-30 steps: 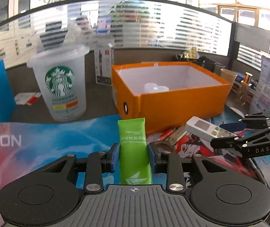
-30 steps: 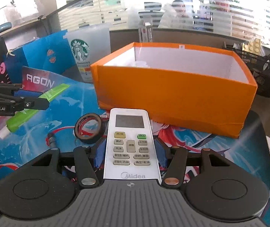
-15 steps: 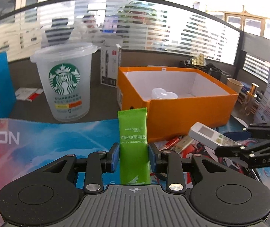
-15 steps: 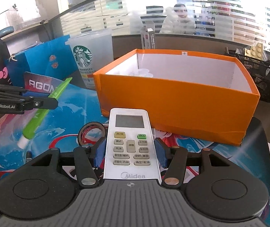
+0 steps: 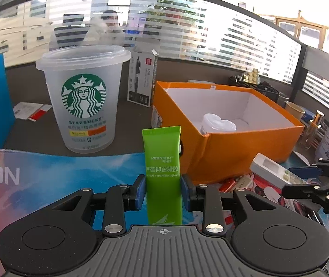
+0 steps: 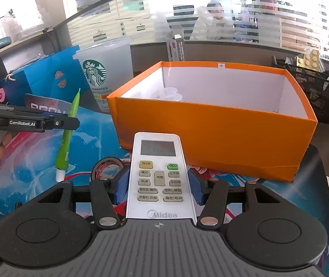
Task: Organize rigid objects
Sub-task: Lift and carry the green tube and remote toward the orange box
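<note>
My left gripper (image 5: 163, 190) is shut on a green tube (image 5: 163, 168), held upright above the printed mat, left of the orange box (image 5: 245, 152). It also shows in the right wrist view (image 6: 68, 124), cap down. My right gripper (image 6: 158, 184) is shut on a white Midea remote (image 6: 158, 173), held above the mat in front of the orange box (image 6: 212, 133). A clear heart-shaped lid or container (image 5: 218, 123) lies inside the box.
A Starbucks cup (image 5: 83, 99) stands behind the mat, a blue paper bag (image 6: 46, 78) to its left. A roll of black tape (image 6: 106, 167) and small items (image 5: 233, 183) lie on the mat. A black mesh basket (image 6: 314, 92) stands at the right.
Both grippers have risen with their loads, so more of the box's inside shows. The green tube has tilted from slanting to nearly upright.
</note>
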A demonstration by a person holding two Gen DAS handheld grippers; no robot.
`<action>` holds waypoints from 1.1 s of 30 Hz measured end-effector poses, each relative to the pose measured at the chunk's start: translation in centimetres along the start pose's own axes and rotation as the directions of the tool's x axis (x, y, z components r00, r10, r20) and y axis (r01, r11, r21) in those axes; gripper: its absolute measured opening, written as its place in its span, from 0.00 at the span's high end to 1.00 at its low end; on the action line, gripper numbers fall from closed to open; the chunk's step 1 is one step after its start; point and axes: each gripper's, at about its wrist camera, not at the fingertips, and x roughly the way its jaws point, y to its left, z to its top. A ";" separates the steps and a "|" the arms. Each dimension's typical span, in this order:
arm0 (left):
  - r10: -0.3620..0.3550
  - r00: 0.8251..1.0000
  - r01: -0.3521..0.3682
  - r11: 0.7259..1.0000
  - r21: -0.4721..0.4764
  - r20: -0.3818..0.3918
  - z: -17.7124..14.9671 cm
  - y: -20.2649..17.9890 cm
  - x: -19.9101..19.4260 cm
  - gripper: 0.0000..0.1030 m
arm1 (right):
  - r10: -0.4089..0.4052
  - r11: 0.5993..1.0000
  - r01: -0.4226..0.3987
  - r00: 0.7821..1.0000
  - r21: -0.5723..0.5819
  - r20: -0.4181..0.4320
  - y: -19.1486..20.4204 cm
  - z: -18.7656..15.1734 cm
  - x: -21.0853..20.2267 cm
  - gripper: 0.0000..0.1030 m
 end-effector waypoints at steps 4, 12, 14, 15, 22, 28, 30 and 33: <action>-0.004 1.000 0.004 1.000 0.019 0.014 0.7 0.5 -0.5 0.71 | -0.002 1.000 0.002 1.000 -0.012 0.026 1.1 0.6 -0.7 0.50; -0.001 0.999 0.000 1.000 0.022 0.039 1.1 0.5 -1.2 0.72 | -0.013 0.999 0.015 0.999 -0.045 0.051 2.2 1.4 -1.3 0.50; -0.002 0.999 0.001 1.000 0.023 0.049 1.2 0.5 -1.5 0.72 | -0.018 0.999 0.021 0.998 -0.042 0.067 2.2 1.6 -1.6 0.50; -0.001 0.999 0.000 1.000 0.022 0.054 1.3 0.4 -1.6 0.73 | -0.020 0.999 0.024 0.997 -0.042 0.073 2.1 1.7 -1.8 0.50; -0.023 0.996 0.020 0.999 0.031 0.085 1.8 -0.4 -2.4 0.73 | -0.068 0.997 0.073 0.987 -0.032 0.143 1.9 2.8 -4.0 0.50; -0.047 0.992 0.038 0.996 0.074 0.118 2.7 -1.8 -3.5 0.73 | -0.112 0.992 0.120 0.976 -0.032 0.184 1.4 3.6 -5.9 0.50; -0.053 0.990 0.042 0.995 0.089 0.129 3.2 -2.3 -3.8 0.73 | -0.125 0.991 0.132 0.973 -0.025 0.192 1.1 3.9 -6.1 0.50; -0.055 0.988 0.041 0.994 0.100 0.146 3.9 -2.7 -4.1 0.73 | -0.141 0.989 0.147 0.969 -0.017 0.202 0.7 4.1 -6.4 0.50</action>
